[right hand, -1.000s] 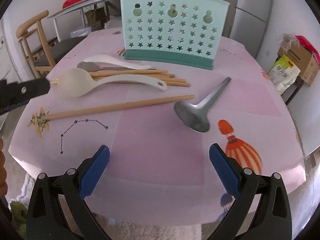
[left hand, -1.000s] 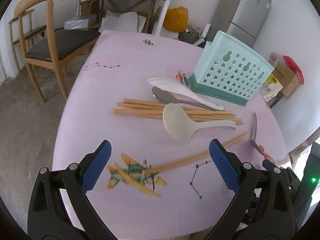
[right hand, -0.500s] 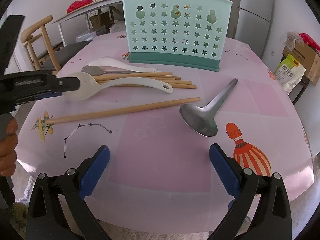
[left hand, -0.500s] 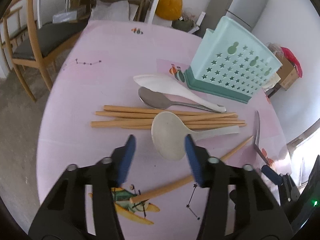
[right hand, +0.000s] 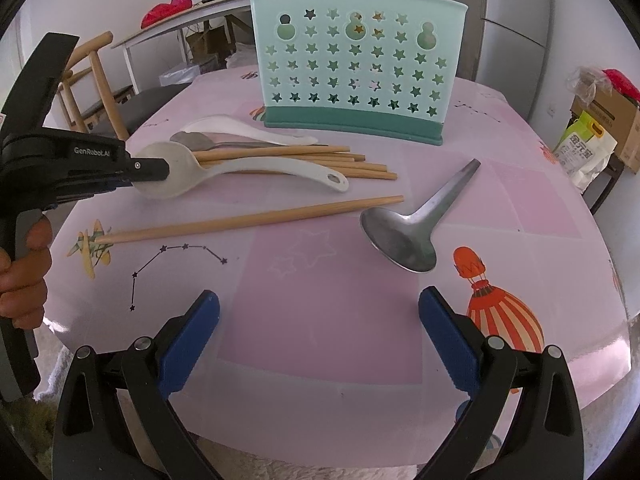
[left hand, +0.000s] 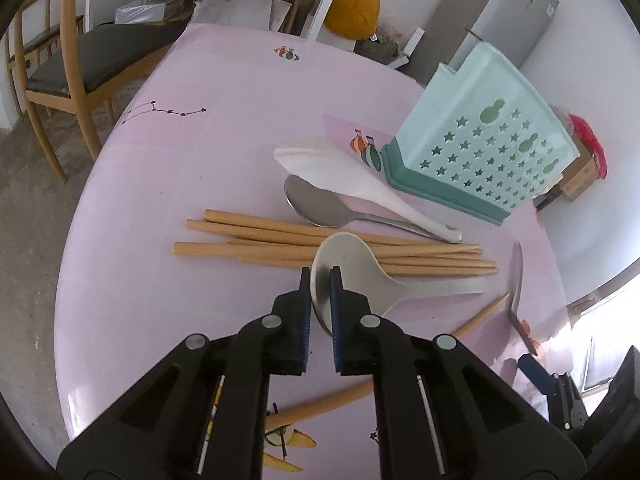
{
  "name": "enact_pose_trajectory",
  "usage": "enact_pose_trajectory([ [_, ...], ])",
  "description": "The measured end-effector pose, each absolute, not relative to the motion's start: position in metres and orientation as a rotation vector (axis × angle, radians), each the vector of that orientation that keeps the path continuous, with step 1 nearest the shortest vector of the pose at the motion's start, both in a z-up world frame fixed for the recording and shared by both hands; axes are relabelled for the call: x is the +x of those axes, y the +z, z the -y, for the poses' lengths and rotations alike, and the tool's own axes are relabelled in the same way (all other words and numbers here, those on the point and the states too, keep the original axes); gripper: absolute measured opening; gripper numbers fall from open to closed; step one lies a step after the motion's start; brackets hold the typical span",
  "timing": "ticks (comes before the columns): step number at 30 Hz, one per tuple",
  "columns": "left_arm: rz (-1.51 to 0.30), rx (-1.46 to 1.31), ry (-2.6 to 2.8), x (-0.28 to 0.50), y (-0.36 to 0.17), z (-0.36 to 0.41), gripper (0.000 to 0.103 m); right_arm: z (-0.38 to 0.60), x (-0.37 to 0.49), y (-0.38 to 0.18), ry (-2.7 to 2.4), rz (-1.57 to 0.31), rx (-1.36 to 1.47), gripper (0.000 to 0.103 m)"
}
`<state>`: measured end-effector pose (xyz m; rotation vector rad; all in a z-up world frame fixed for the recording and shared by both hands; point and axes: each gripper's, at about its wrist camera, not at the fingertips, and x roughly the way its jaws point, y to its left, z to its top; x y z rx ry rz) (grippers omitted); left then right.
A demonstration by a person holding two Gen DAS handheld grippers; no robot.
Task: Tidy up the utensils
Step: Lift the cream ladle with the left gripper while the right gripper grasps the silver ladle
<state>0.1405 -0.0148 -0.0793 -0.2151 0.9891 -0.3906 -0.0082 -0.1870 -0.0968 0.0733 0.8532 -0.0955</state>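
Observation:
My left gripper [left hand: 320, 277] is closing its jaws on the bowl rim of the cream plastic spoon [left hand: 360, 276], which lies across a bundle of wooden chopsticks [left hand: 256, 240]. In the right wrist view the left gripper [right hand: 148, 168] pinches that cream spoon [right hand: 256, 168] from the left. My right gripper [right hand: 320, 312] stands open above bare tablecloth, with nothing between its fingers. A single chopstick [right hand: 248, 220] and a metal ladle [right hand: 400, 236] lie in front of it. The mint star-cut utensil holder [right hand: 356, 60] stands upright behind the pile.
A white rice paddle [left hand: 340, 168] and a metal spoon [left hand: 316, 204] lie between the chopsticks and the holder [left hand: 480, 152]. A wooden chair [left hand: 72, 52] stands off the table's left side. A person's hand [right hand: 20, 280] grips the left tool's handle. Boxes [right hand: 608, 108] sit far right.
The left gripper moved forward over the single chopstick to the cream spoon, and its jaws went from wide open to nearly together around the bowl. The right gripper stayed put.

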Motion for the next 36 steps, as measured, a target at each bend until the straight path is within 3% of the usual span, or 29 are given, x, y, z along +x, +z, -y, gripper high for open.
enact_pose_trajectory([
  [8,-0.944,-0.265,-0.407,0.132,-0.070,-0.001,0.005,0.189,-0.010,-0.094,-0.096,-0.870,0.063,0.097],
  [13,-0.909,-0.271,-0.397,0.126,-0.064,-0.012,0.004,0.188,-0.022,-0.074,-0.177,-0.771,-0.073,0.093],
  [19,-0.883,-0.286,-0.411,0.122,-0.060,-0.019,0.004,0.179,-0.011,-0.079,-0.264,-0.794,-0.282,0.068],
  [21,-0.875,-0.288,-0.423,0.121,-0.057,-0.021,0.004,0.175,-0.005,-0.083,-0.273,-0.821,-0.328,0.054],
  [25,-0.848,-0.275,-0.447,0.118,-0.048,-0.025,0.004,0.167,0.006,-0.092,-0.311,-0.853,-0.405,0.036],
  [27,-0.828,-0.271,-0.464,0.115,-0.039,-0.029,0.004,0.165,0.011,-0.095,-0.328,-0.872,-0.423,0.018],
  [29,-0.806,-0.265,-0.474,0.112,-0.029,-0.032,0.004,0.167,0.013,-0.096,-0.340,-0.892,-0.416,0.007],
  [36,-0.604,-0.240,-0.502,0.107,0.042,-0.047,0.004,0.177,0.005,-0.071,-0.368,-0.888,-0.350,0.003],
])
